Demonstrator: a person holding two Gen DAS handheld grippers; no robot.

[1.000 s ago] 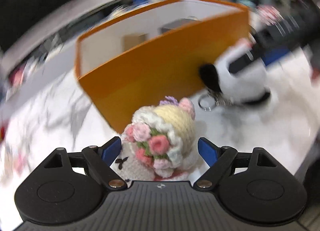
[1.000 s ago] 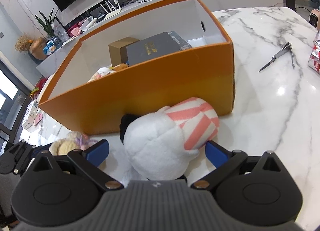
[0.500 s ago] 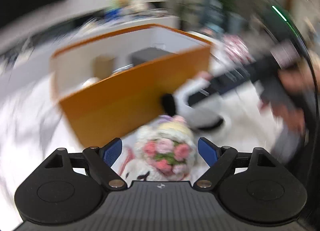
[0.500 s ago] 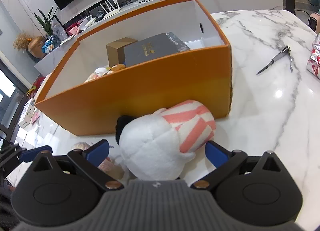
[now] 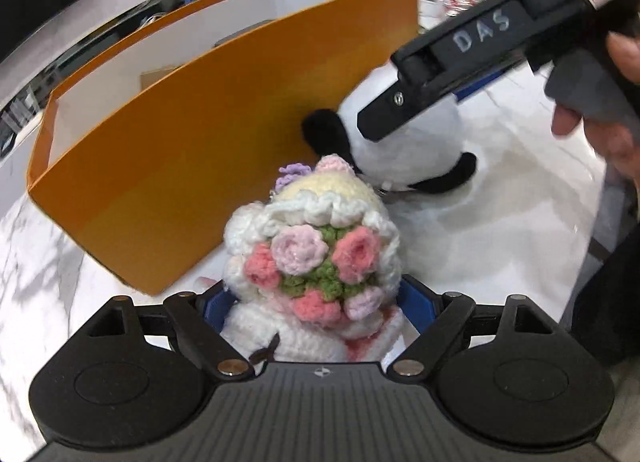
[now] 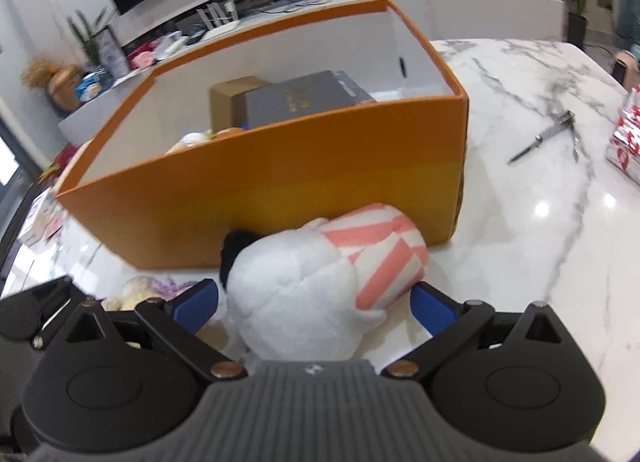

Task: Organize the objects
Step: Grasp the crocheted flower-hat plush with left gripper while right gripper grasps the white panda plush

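Observation:
A crocheted doll point(image 5: 316, 258) holding a pink and green flower bunch stands on the marble table, close to the orange box point(image 5: 180, 166). My left gripper point(image 5: 316, 302) is open, its blue pads on either side of the doll's lower body. A white plush point(image 6: 312, 302) with a pink-striped hat and a black ear lies against the box's front wall point(image 6: 280, 182). My right gripper point(image 6: 314, 302) is open around the plush. In the left wrist view the plush point(image 5: 408, 142) lies just behind the doll. In the right wrist view the doll point(image 6: 136, 294) shows at the lower left.
Inside the box lie a dark flat book point(image 6: 300, 98), a brown carton point(image 6: 232, 102) and small toys point(image 6: 196, 140). Metal scissors point(image 6: 548, 134) and a red-and-white packet point(image 6: 624, 142) lie on the table to the right. A person's hand point(image 5: 616, 134) holds the right gripper.
My left gripper has swung and come in closer, so the doll sits deeper between its fingers. The right gripper has edged over the plush. Neither finger spread has changed.

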